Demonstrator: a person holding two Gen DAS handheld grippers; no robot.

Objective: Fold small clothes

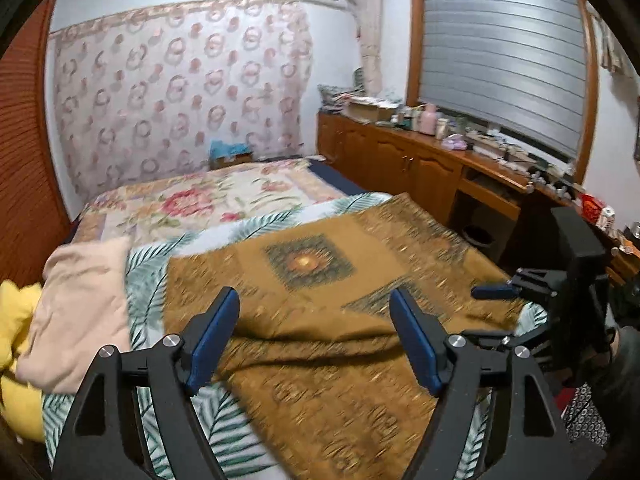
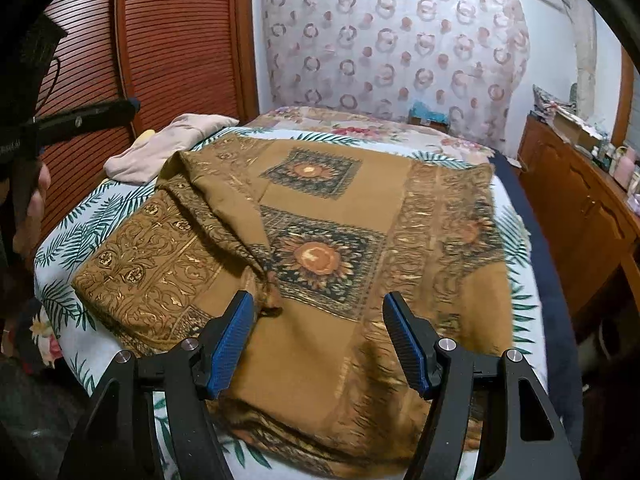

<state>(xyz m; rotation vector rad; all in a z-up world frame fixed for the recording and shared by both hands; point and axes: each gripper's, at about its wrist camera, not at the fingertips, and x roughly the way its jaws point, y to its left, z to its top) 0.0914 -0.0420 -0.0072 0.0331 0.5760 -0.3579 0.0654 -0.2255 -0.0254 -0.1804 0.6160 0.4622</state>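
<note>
**One fold laid on the brown scarf, more still to go**

You are working on the brown patterned scarf [image 2: 320, 240], which is lying spread over the palm-leaf sheet [image 2: 76, 240] on the bed, directly ahead of and beneath both tools. Your left gripper [image 1: 316, 332] is standing wide, its blue pads [image 1: 212, 344] clear of the cloth with nothing between them; it is hovering just above the near edge of the scarf. Your right gripper [image 2: 320, 340] is also gaping fairly wide and gripping nothing, with the scarf passing below its jaws.

Judging by how the cloth is lying, you are partway through. In the right wrist view, the scarf's left portion is lying doubled over the rest, with a raised, rumpled ridge running diagonally from far left toward your right gripper's left pad. That fold is looking loose rather than flat. The right half is still lying single and broad, reaching well beyond your right-hand jaw.

A folded pink garment [image 1: 80, 312] is resting to the left of your left gripper, next to something yellow [image 1: 16, 320], which suggests one item is already finished.

Still remaining, as I read it: smoothing that ridge, then bringing the scarf down to a compact size with further folds.
</note>
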